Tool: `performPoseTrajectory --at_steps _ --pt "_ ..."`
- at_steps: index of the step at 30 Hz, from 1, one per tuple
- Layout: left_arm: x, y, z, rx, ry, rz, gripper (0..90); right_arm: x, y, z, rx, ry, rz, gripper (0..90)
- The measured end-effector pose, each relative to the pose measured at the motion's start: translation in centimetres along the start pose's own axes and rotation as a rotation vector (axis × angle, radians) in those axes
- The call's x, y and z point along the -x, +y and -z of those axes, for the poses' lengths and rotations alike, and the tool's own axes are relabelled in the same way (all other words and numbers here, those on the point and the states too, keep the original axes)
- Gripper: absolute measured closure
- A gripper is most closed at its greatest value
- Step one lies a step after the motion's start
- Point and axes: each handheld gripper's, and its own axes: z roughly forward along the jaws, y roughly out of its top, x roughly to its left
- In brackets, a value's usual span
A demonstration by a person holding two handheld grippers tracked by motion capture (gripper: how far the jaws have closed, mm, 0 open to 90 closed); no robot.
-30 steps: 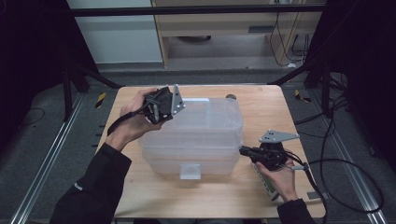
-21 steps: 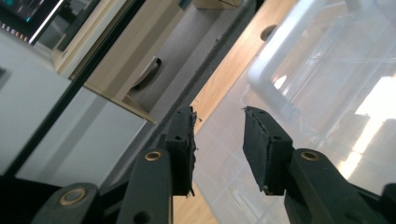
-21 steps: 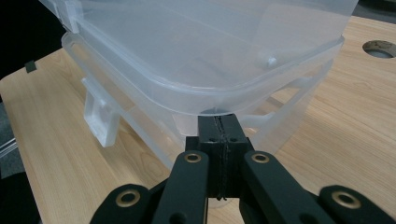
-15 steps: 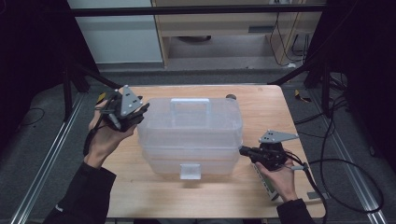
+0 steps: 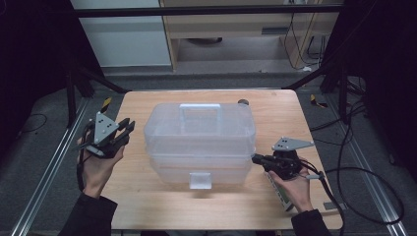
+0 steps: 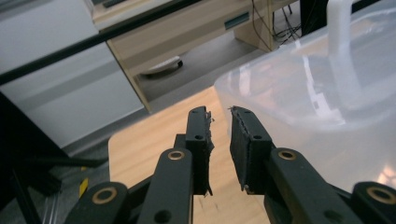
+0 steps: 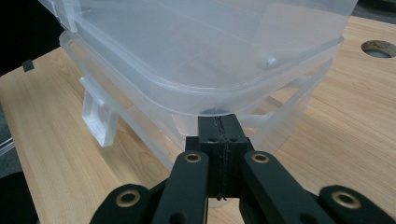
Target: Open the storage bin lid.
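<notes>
Clear plastic storage box (image 5: 199,142) mid-surface (image 5: 147,206), handle (image 5: 199,105) up on lid, white front latch (image 5: 200,180) facing the person. Box looks to be two stacked tiers w/ lid on top; contents not discernible thru the cloudy plastic.

Right claw (image 5: 255,158) — at box's right end, jaws fully closed in right gripper view (image 7: 219,133), tips pressed against the seam under the lid rim. Cannot tell whether a thin edge or tab is pinched betw. pads or tips just butt against the wall; looks more like bracing/pushing than a grip.

Left claw (image 5: 125,129) — held off the box's left side, near but apart, raised above surface. In left gripper view (image 6: 219,140) jaws parted by a narrow gap, nothing betw. them; pads look worn and frayed. Box corner (image 6: 299,107) just ahead and to one side.

Progress, judged: early. Lid seated, front latch appears down — nothing opened or lifted yet. Box steadied on right end only. Left to do: bring left claw onto box (side or handle), then release latch / lift lid or carry, whichever is intended. Small round hole (image 5: 243,102) in surface behind box, no bearing.
</notes>
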Motion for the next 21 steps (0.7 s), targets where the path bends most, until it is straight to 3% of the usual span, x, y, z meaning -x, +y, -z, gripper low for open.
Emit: performPoseTrajectory --at_steps 11,14,21 --pt "0.7 -5.8 0.0 -0.053 -0.049 0.09 77.2 0.0 0.1 0.1 0.013 -0.002 0.005 90.0" --pt "1.3 -6.8 -0.7 -0.092 -0.065 0.079 77.1 0.0 0.1 0.1 0.015 -0.001 0.006 90.0" --pt "2.4 -7.2 -1.3 -0.097 -0.094 0.062 76.5 0.1 0.2 0.1 0.017 -0.007 0.014 90.0"
